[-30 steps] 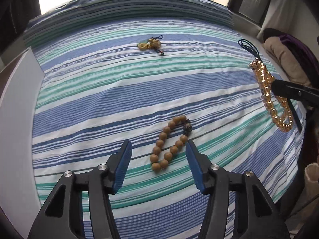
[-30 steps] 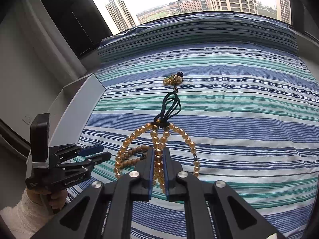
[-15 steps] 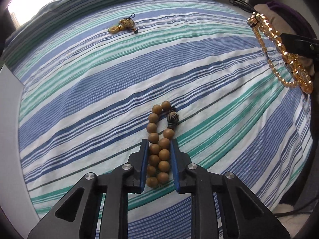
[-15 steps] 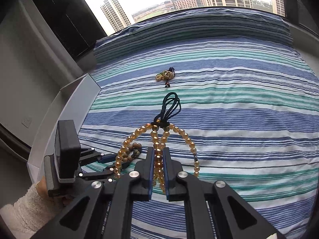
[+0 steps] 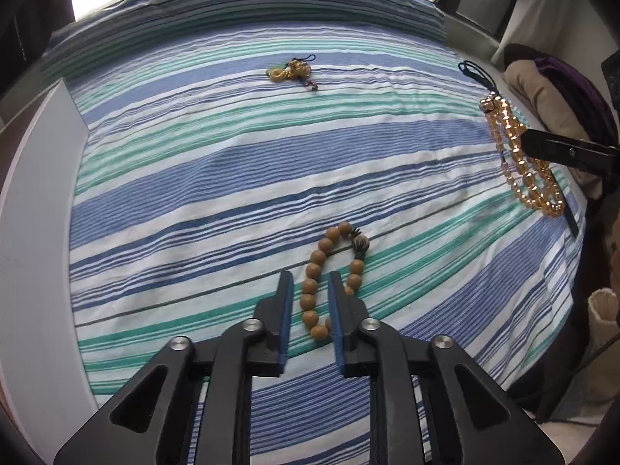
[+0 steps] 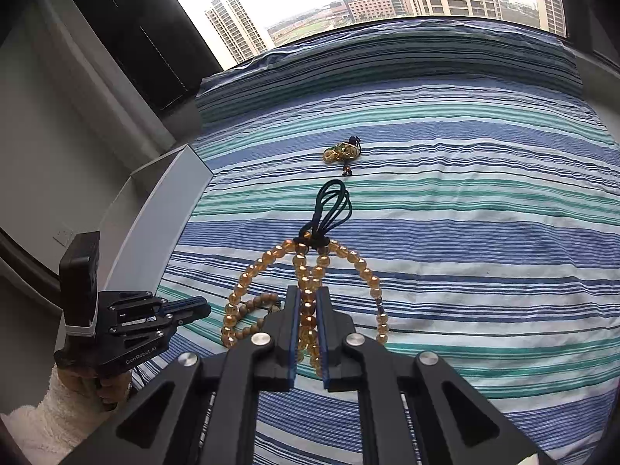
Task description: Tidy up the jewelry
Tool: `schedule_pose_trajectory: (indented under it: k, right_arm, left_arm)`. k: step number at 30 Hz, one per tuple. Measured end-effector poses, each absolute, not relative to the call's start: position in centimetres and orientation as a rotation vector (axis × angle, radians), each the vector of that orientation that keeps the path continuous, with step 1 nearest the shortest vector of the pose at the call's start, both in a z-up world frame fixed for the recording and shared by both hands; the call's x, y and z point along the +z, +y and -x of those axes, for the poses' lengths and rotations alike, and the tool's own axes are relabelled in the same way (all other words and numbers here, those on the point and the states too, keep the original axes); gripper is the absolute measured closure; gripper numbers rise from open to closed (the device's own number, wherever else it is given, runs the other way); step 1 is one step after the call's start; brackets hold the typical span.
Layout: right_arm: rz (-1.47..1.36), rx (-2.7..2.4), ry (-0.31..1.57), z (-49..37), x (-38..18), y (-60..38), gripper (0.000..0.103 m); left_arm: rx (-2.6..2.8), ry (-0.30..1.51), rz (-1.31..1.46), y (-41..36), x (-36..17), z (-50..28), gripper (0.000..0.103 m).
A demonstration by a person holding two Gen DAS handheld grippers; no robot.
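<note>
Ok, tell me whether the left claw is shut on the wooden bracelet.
Open. The left claw has just been opening; its pads straddle the bracelet with visible gaps.

Only one readable text: you're showing "GenRobot.AI" in small white letters on the black side body of the left tool (image 6: 186,312), seen in the right wrist view. Nothing else is reading: no labels on the beads, the bedding or the distant buildings, and the left wrist view is giving no text at all.
</note>
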State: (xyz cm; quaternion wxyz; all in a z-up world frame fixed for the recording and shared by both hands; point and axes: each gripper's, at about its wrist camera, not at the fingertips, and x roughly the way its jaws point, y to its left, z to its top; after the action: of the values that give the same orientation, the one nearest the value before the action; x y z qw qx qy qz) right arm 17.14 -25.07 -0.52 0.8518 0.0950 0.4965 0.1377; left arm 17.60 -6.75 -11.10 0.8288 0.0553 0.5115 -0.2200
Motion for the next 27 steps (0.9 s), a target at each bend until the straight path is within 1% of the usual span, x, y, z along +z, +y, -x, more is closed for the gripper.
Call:
schedule_pose_trajectory:
  k: [2, 4, 5, 6, 7, 8, 9, 13, 18, 22, 27]
  right_arm:
    - [-0.203, 0.300, 1.047, -17.0, -0.6, -24.7, 0.095]
    - [-0.203, 0.308, 1.048, -16.7, -0.6, -24.3, 0.095]
    - [-0.202, 0.311, 1.048, -16.6, -0.6, -24.2, 0.095]
    - [-0.202, 0.312, 1.048, -16.5, -0.5, -24.1, 0.095]
    - [-0.205, 0.313, 1.047, -16.5, -0.5, -24.2, 0.095]
    - [-0.207, 0.314, 1.046, -16.4, -0.5, -24.2, 0.095]
    - [-0.207, 0.314, 1.044, -16.4, -0.4, -24.3, 0.095]
    - [-0.211, 0.311, 1.043, -16.5, -0.5, -24.6, 0.095]
    - [-0.229, 0.307, 1.027, -16.6, -0.4, -25.0, 0.095]
    - [-0.223, 0.311, 1.029, -16.5, -0.5, -25.0, 0.095]
    - [-0.226, 0.317, 1.025, -16.8, -0.2, -25.0, 0.095]
  left_arm:
    - [-0.435, 1.085, -0.150, -6.9, -12.1, -18.0, 0.048]
    - [-0.433, 1.127, -0.151, -7.1, -13.8, -18.8, 0.048]
    - [-0.421, 1.150, -0.162, -7.3, -14.8, -19.2, 0.056]
    - [-0.401, 1.109, -0.185, -7.4, -14.9, -19.1, 0.062]
    - [-0.393, 1.111, -0.201, -7.5, -14.9, -19.2, 0.066]
    - [-0.397, 1.112, -0.201, -7.6, -14.7, -19.2, 0.087]
    - [-0.407, 1.118, -0.204, -7.8, -14.4, -19.1, 0.094]
    - [-0.438, 1.089, -0.311, -9.1, -13.7, -17.2, 0.095]
    - [-0.442, 1.057, -0.172, -6.4, -11.3, -16.1, 0.095]
    - [-0.428, 1.037, -0.151, -4.5, -9.4, -15.1, 0.095]
    - [-0.423, 1.024, -0.052, -1.7, -6.5, -14.1, 0.095]
